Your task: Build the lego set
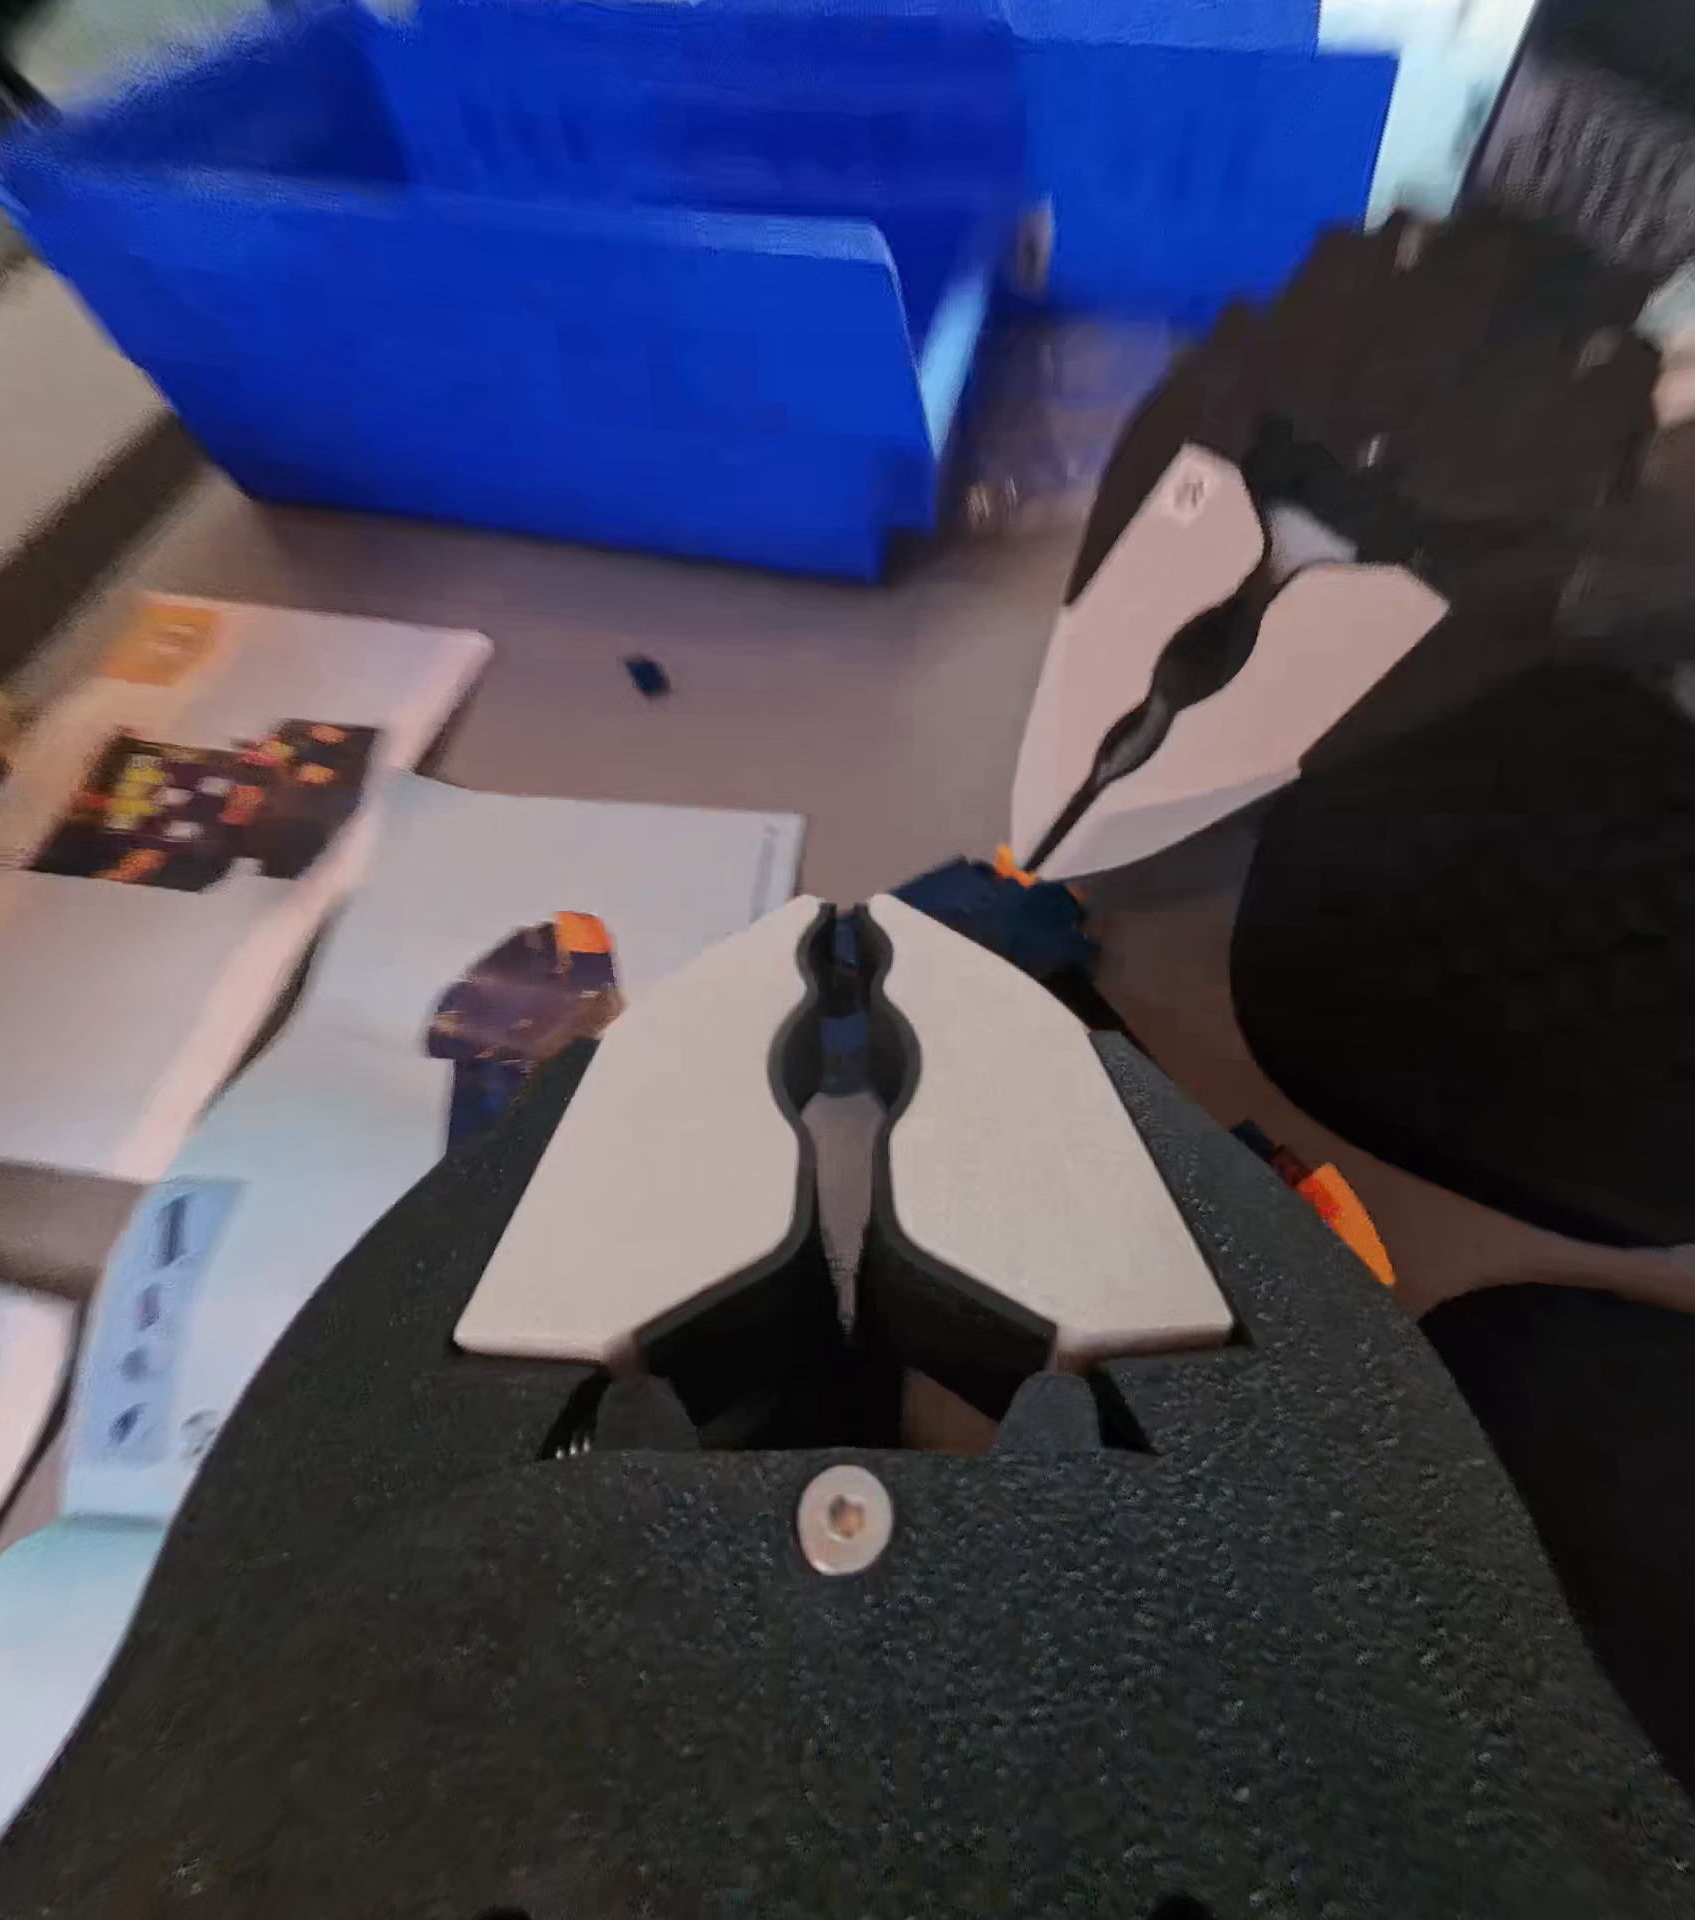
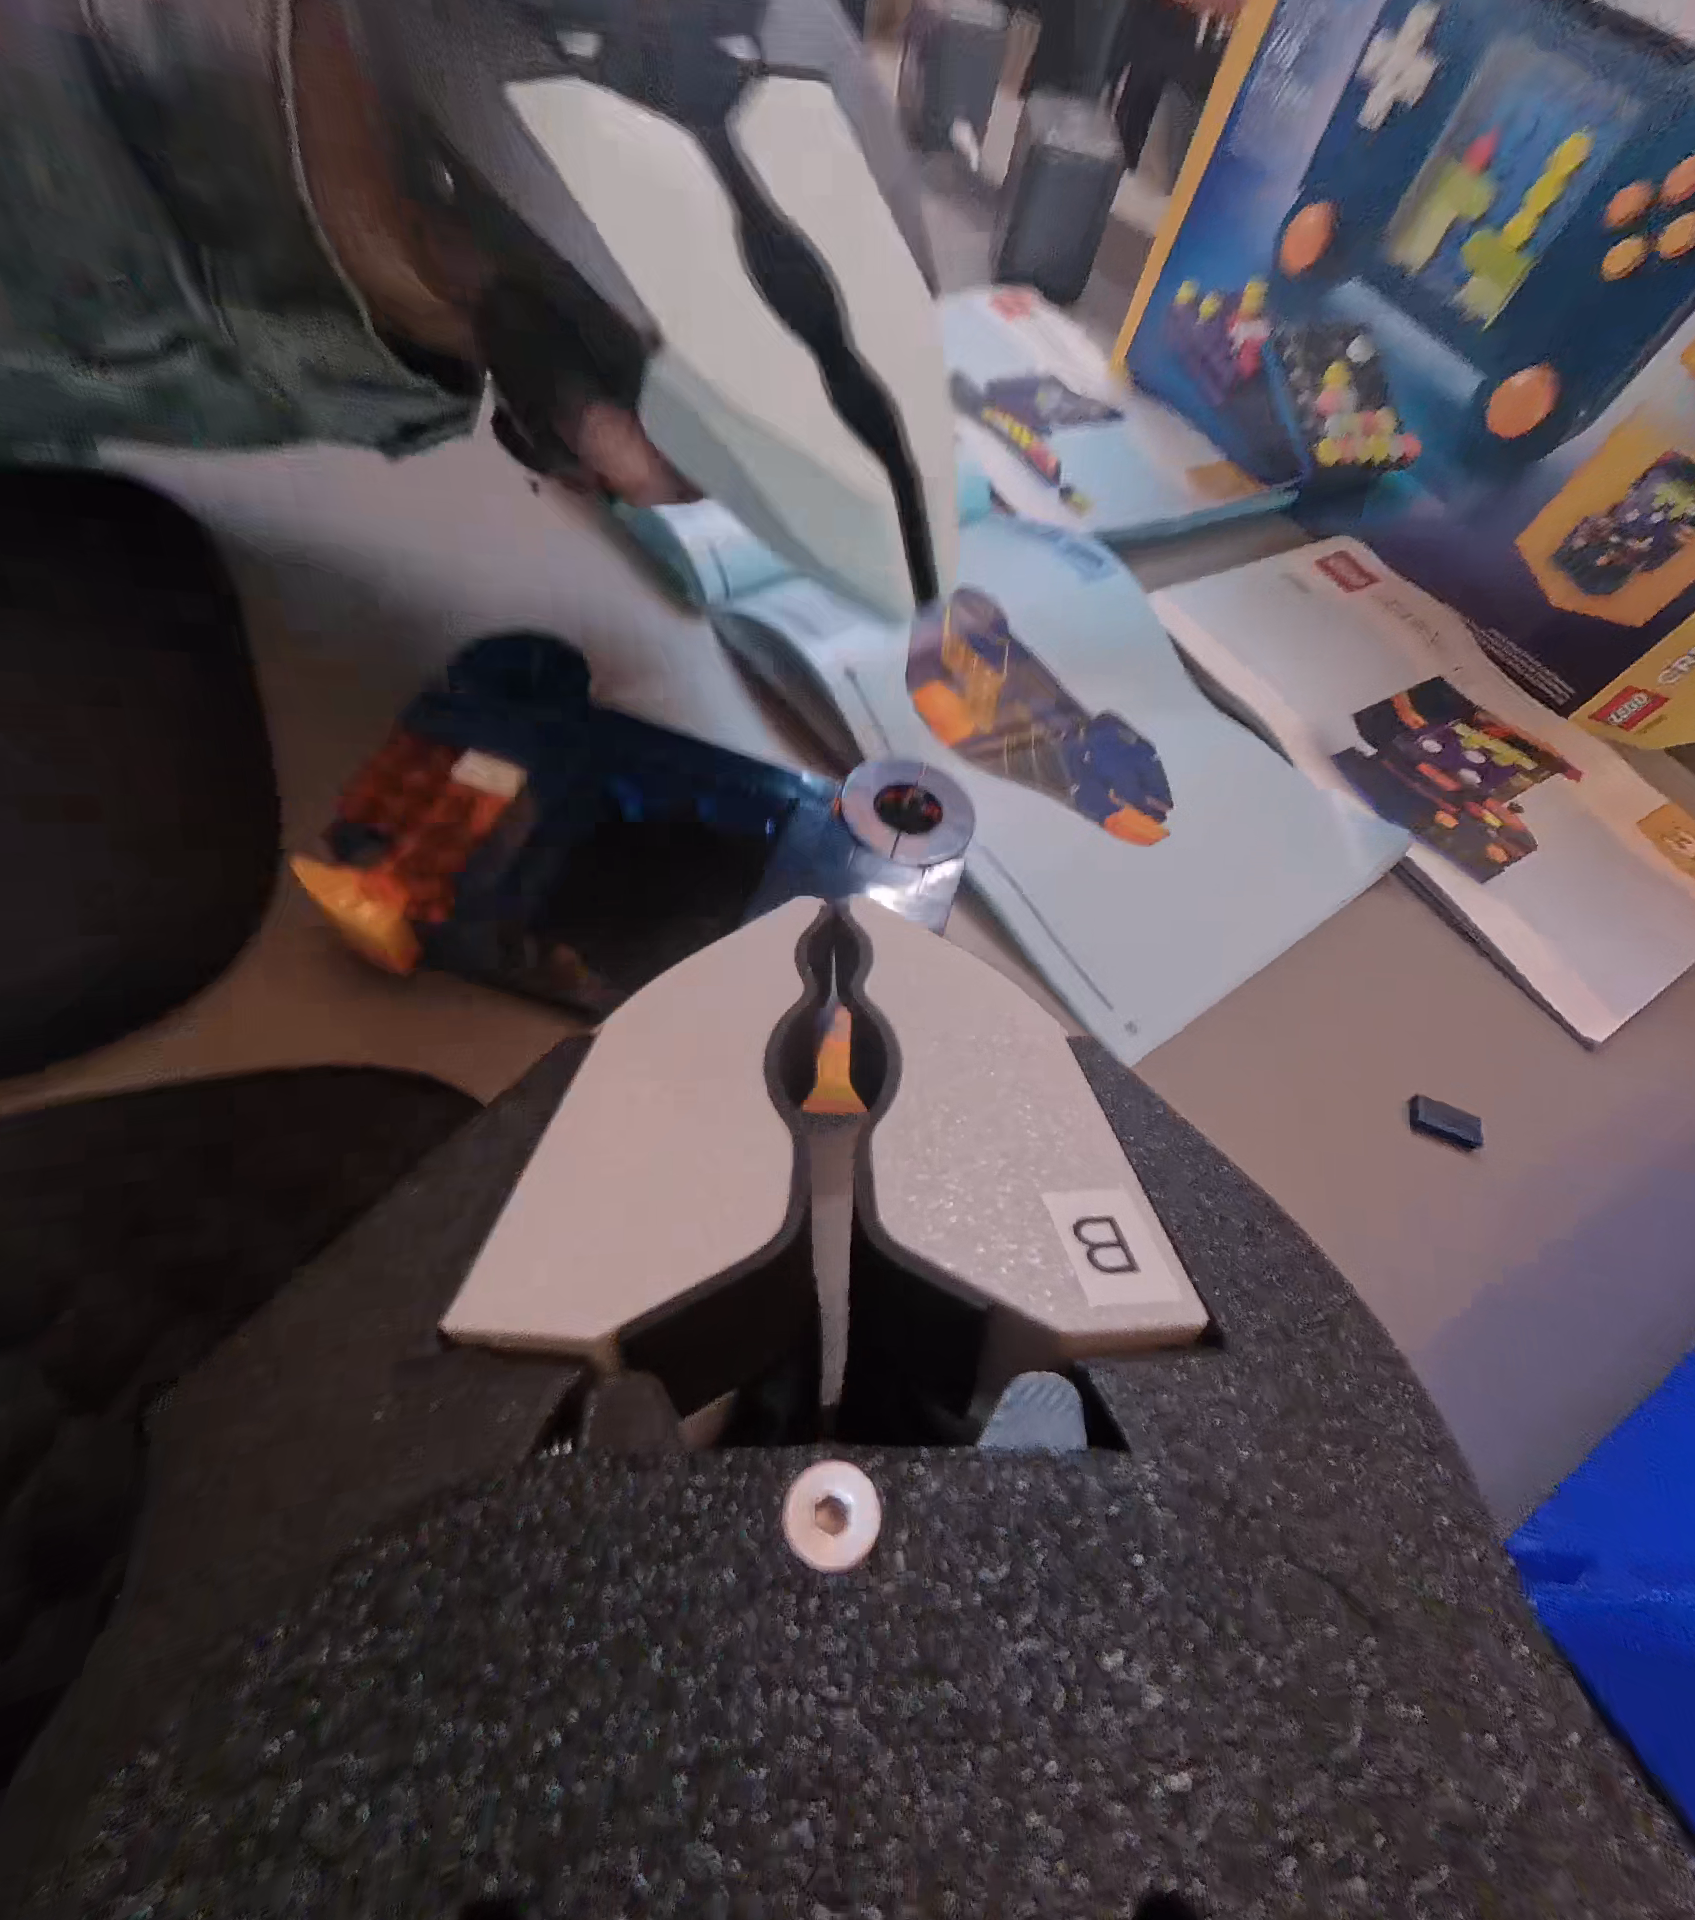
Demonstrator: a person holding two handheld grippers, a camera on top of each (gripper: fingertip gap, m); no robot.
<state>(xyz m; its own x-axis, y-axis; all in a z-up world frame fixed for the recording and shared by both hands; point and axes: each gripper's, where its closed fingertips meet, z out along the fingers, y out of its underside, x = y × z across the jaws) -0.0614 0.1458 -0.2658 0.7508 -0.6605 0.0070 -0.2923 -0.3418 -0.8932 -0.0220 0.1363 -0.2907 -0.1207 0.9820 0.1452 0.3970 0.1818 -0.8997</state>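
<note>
A dark blue Lego model with orange parts (image 2: 531,810) lies on the table, with a silvery ring piece (image 2: 905,810) at its near end. It also shows in the left wrist view (image 1: 988,920), mostly hidden behind my left gripper. My right gripper (image 2: 838,914) is shut at the ring end of the model, and an orange piece (image 2: 832,1070) shows between its fingers. In the left wrist view its tips (image 1: 1035,862) pinch that orange piece (image 1: 1007,862). My left gripper (image 1: 848,914) is shut beside the model. From the right wrist view its tips (image 2: 926,597) hang over the open booklet, with nothing clearly held.
Open instruction booklets (image 2: 1186,831) (image 1: 562,883) lie under and beside the model. The set's box (image 2: 1445,312) stands at the back. Blue bins (image 1: 510,343) stand beyond. A small dark blue brick (image 2: 1445,1122) (image 1: 649,675) lies loose. A black rounded object (image 1: 1497,987) sits close to the model. Across from one pair of fingers to the other is roughly 5 cm. Left tips and right tips are each some 15 cm from the small dark blue brick (image 2: 1445,1122). It is also in sight in the left wrist view (image 1: 655,673).
</note>
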